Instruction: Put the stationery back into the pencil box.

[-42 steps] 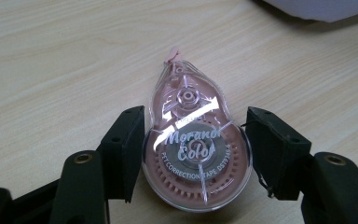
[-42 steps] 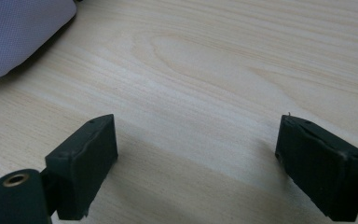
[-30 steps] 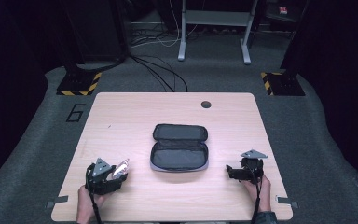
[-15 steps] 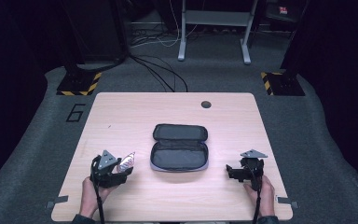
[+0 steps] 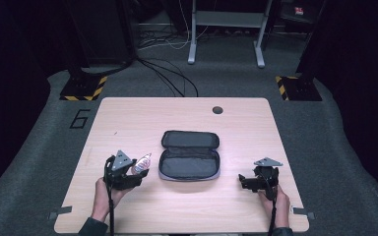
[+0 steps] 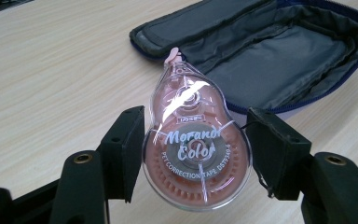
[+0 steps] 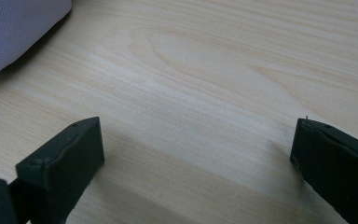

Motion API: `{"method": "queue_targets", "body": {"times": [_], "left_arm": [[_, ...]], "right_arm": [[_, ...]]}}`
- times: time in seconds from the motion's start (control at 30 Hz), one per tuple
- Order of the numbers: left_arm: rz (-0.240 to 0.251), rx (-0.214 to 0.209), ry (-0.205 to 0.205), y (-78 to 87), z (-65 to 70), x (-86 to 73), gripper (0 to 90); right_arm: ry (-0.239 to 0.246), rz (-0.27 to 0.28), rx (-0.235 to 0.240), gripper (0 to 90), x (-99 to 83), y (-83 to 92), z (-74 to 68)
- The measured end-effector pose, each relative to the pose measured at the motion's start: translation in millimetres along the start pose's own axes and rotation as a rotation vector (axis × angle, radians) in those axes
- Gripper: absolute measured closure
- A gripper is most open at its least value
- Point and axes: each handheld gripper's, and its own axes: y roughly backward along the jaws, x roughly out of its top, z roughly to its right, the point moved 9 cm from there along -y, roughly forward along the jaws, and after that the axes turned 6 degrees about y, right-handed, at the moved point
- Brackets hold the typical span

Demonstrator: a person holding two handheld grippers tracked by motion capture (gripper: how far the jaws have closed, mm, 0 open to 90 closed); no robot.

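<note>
My left gripper (image 6: 193,154) is shut on a clear pink correction tape dispenser (image 6: 193,149), its tip pointing toward the open pencil case (image 6: 279,60). From above, the left gripper (image 5: 137,173) holds the dispenser (image 5: 141,163) just left of the dark grey pencil case (image 5: 189,156), which lies open in the middle of the wooden table (image 5: 128,123). My right gripper (image 5: 246,183) rests low at the table's right front, right of the case. In the right gripper view its jaws stand wide apart (image 7: 193,158) over bare wood, with nothing between them.
A corner of the case (image 7: 14,32) lies at the upper left of the right gripper view. A small dark hole (image 5: 217,109) marks the table's far side. Cables and hazard-striped stand bases (image 5: 83,89) lie on the floor behind the table.
My left gripper has risen and moved right toward the pencil case, carrying the correction tape. The right gripper has stayed in place.
</note>
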Motion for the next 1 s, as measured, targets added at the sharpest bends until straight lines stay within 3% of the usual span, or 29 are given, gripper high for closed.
{"method": "queue_targets", "body": {"times": [0.53, 1.0], "left_arm": [[0.017, -0.059, -0.047, -24.8, 20.7, 29.4, 39.5], [0.002, -0.111, -0.085, -45.5, 39.3, 46.5, 39.5]], "right_arm": [[0.0, 0.0, 0.0, 2.3, 0.0, 0.0, 0.0], [0.001, 0.0, 0.002, 2.2, -0.1, 0.0, -0.1]]}}
